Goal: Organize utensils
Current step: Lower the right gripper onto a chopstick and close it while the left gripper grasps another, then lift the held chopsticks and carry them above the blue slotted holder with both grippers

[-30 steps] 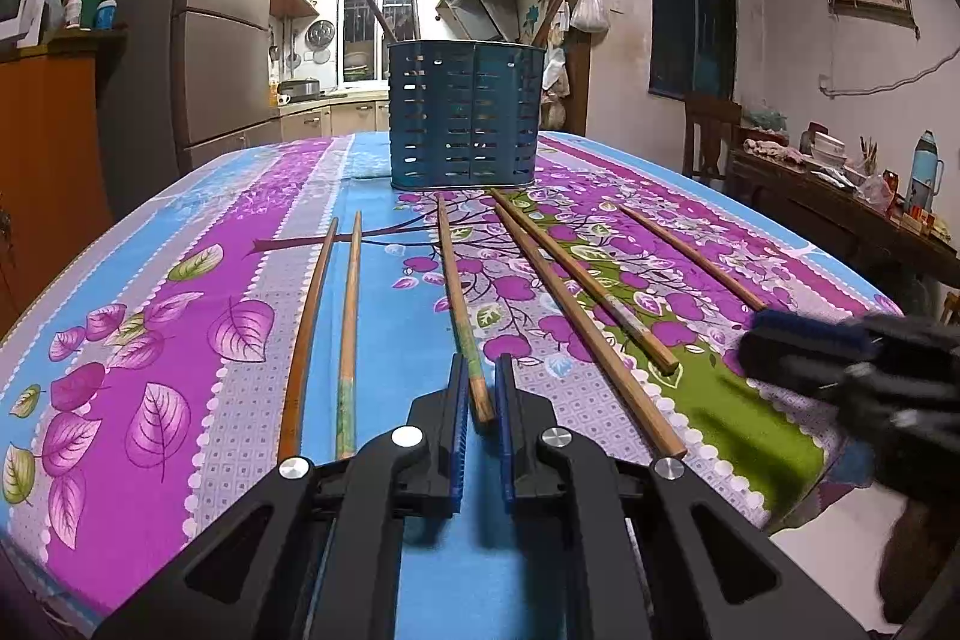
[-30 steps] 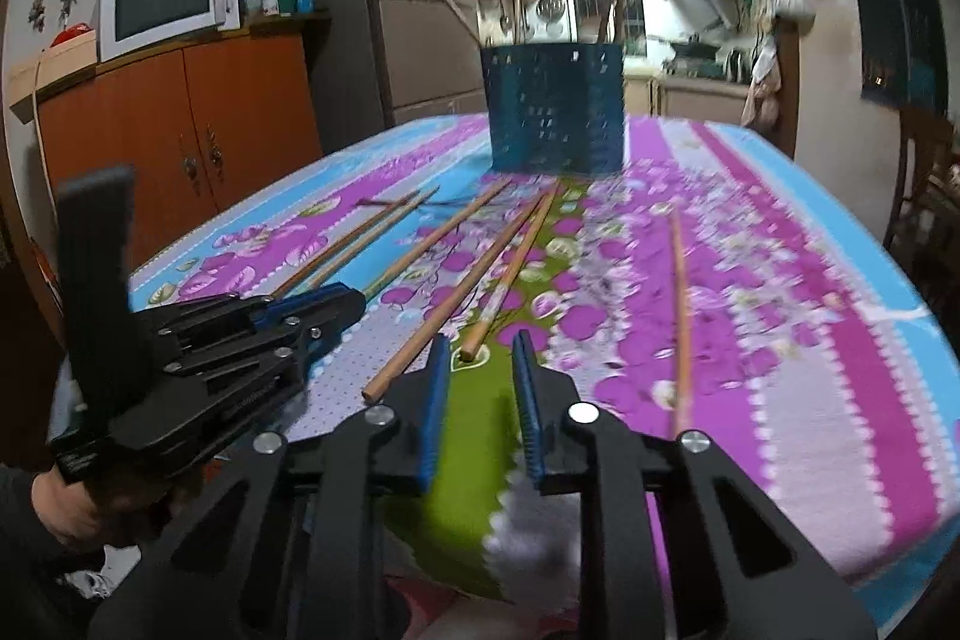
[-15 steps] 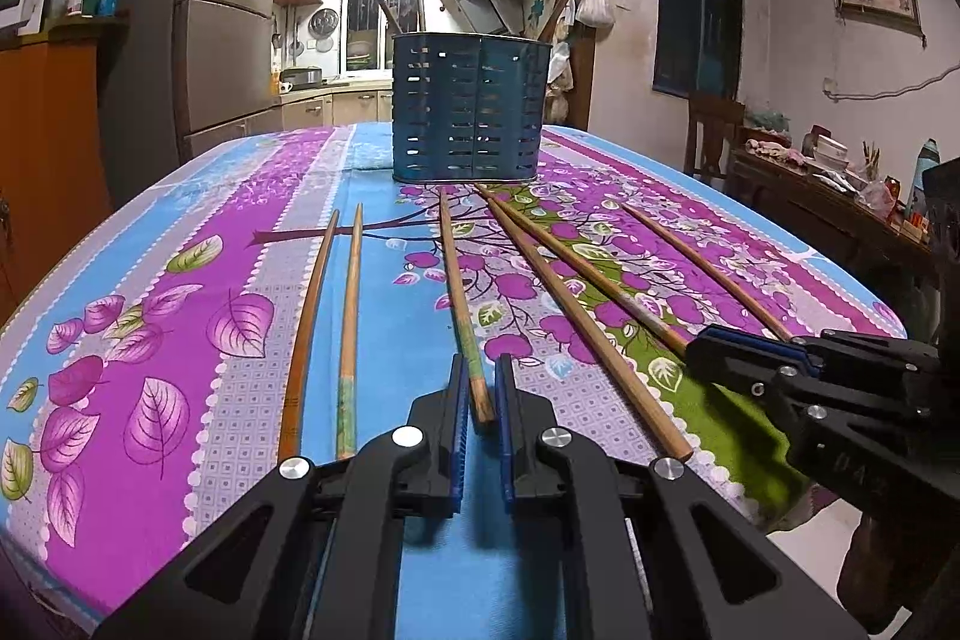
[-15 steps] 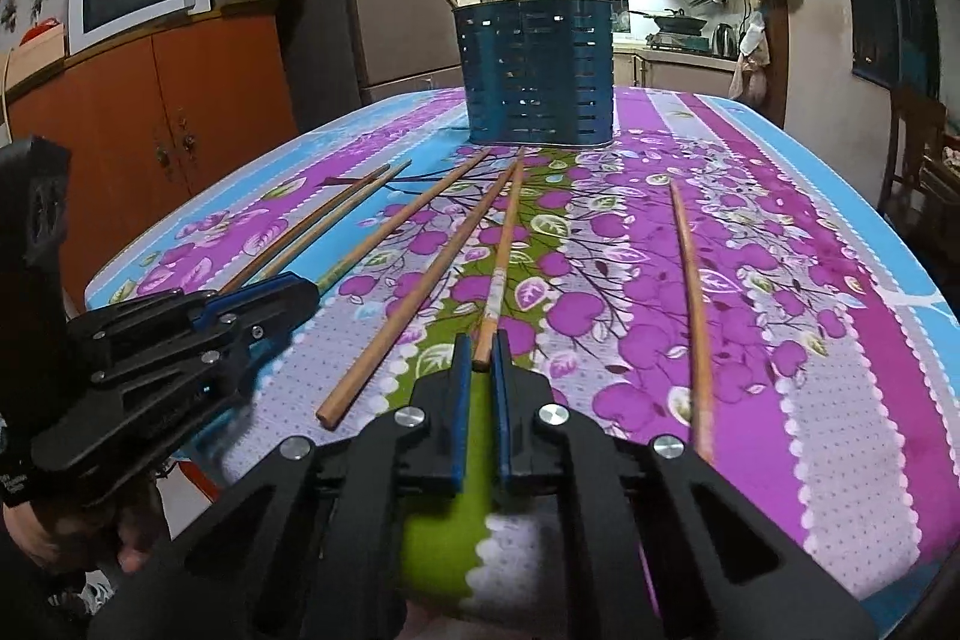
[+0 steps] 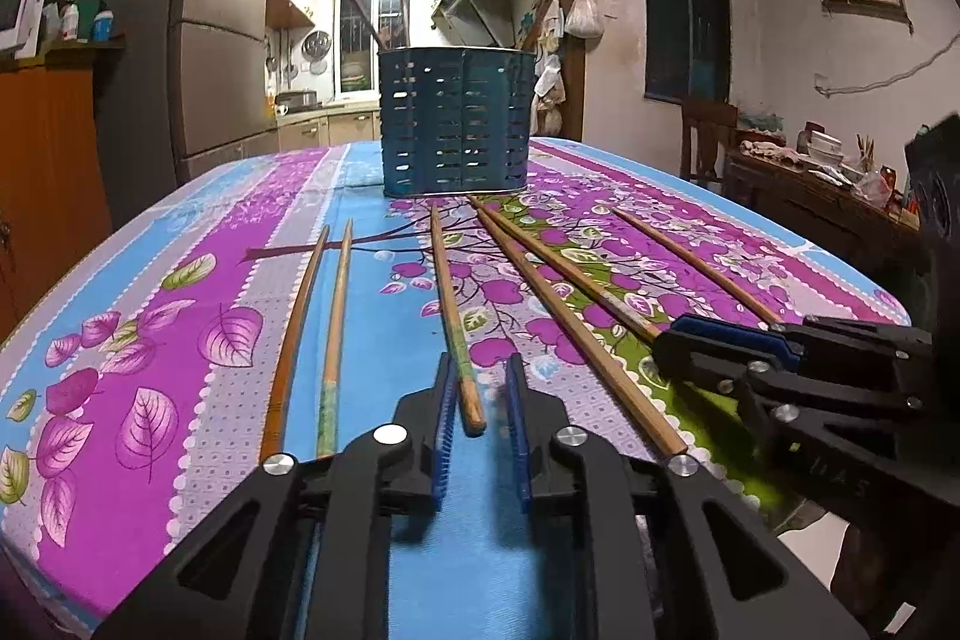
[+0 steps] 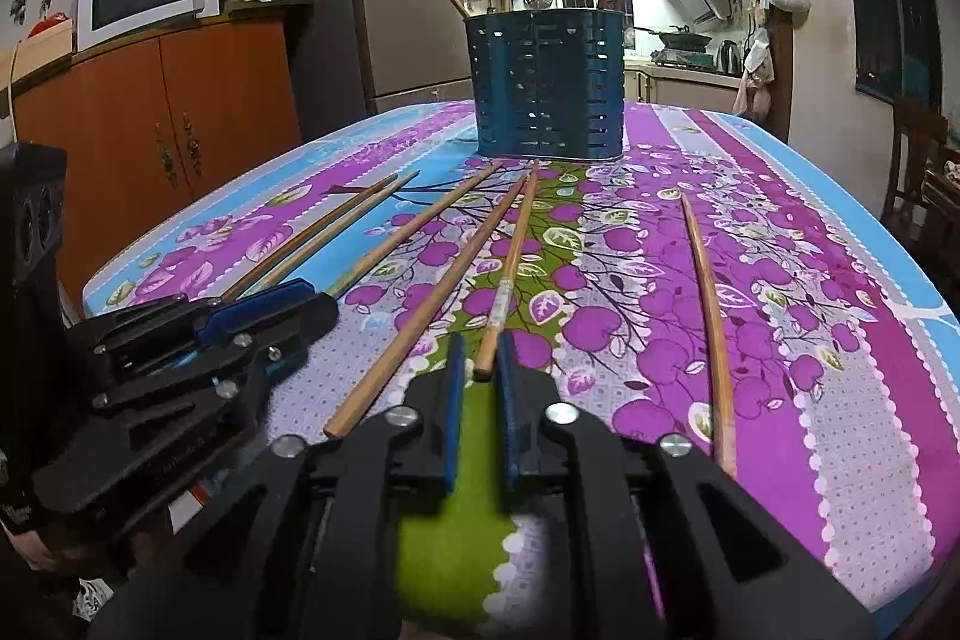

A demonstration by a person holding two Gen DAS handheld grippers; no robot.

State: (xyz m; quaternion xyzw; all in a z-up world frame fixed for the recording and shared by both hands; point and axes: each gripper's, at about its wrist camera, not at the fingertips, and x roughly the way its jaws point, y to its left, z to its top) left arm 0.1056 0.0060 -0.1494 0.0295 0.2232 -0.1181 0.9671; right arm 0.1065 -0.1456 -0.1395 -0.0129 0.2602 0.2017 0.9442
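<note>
Chopsticks lie in a fan on the flowered tablecloth (image 5: 180, 292), pointing at the blue holder (image 5: 456, 118) at the far end, which already has some sticks inside. Your left gripper (image 5: 480, 406) is released, its pads on both sides of the near end of the middle chopstick (image 5: 453, 316) without pressing it. Your right gripper (image 6: 478, 382) is also a little open, with the end of another chopstick (image 6: 507, 280) between its pads. One chopstick (image 6: 708, 292) lies apart on the right side.
</note>
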